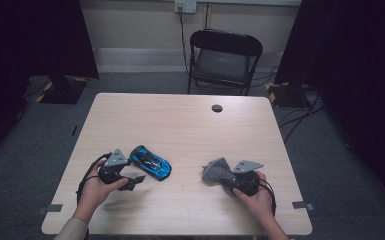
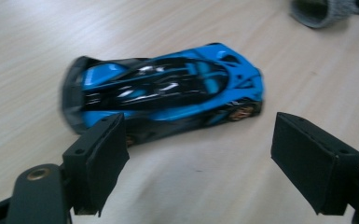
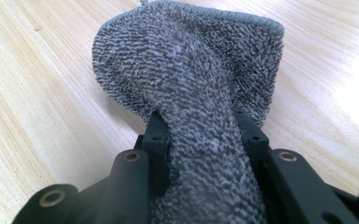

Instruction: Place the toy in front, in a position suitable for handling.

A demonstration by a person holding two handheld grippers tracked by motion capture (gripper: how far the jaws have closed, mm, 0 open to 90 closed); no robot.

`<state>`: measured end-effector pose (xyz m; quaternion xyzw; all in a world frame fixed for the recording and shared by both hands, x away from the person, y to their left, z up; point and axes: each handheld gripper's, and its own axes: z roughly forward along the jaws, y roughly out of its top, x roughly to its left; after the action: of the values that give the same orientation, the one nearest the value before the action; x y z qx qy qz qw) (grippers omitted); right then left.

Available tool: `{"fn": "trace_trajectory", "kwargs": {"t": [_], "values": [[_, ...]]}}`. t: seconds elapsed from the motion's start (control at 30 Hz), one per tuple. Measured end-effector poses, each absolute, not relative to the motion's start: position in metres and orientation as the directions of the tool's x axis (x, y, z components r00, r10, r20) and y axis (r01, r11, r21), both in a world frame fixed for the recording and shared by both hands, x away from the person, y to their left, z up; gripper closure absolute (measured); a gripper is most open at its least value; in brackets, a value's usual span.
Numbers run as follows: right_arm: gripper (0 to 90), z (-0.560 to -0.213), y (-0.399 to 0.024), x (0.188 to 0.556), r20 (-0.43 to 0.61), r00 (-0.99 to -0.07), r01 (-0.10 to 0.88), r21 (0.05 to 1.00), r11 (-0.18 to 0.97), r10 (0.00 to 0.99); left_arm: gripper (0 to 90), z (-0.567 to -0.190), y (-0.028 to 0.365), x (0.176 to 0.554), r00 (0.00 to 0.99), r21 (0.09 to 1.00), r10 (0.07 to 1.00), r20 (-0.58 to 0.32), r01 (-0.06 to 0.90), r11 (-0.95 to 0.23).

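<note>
The grey knitted cloth (image 3: 191,88) is pinched between the jaws of the right tongs (image 3: 200,135), which press on it from both sides so that it bunches into a narrow fold there and fans out beyond them toward its hemmed edge, which rests on the pale wooden surface (image 1: 190,120). In the high view the cloth (image 1: 217,171) lies at the near right part of the surface, just in front of the right tongs (image 1: 228,181) and the right hand (image 1: 254,192) that grips them. Well apart from it, at the near left, a blue and black toy car (image 2: 168,91) stands on its wheels on the surface. The left tongs (image 2: 198,154) are spread wide with nothing between the jaws; the car sits just beyond them, untouched. Behind the surface stands a black folding chair (image 1: 225,57).
</note>
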<state>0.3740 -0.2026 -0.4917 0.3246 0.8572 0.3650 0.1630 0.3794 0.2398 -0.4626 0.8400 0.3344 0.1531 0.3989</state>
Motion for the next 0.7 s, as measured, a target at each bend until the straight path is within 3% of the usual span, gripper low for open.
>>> {"fn": "trace_trajectory", "kwargs": {"t": [0.7], "values": [[63.3,-0.493,-0.205,0.374,-0.018,-0.736,0.441,0.745,0.500,0.677,17.1,-0.478,0.240,0.417,0.659,0.758,0.750,-0.058,0.518,-0.396]]}}
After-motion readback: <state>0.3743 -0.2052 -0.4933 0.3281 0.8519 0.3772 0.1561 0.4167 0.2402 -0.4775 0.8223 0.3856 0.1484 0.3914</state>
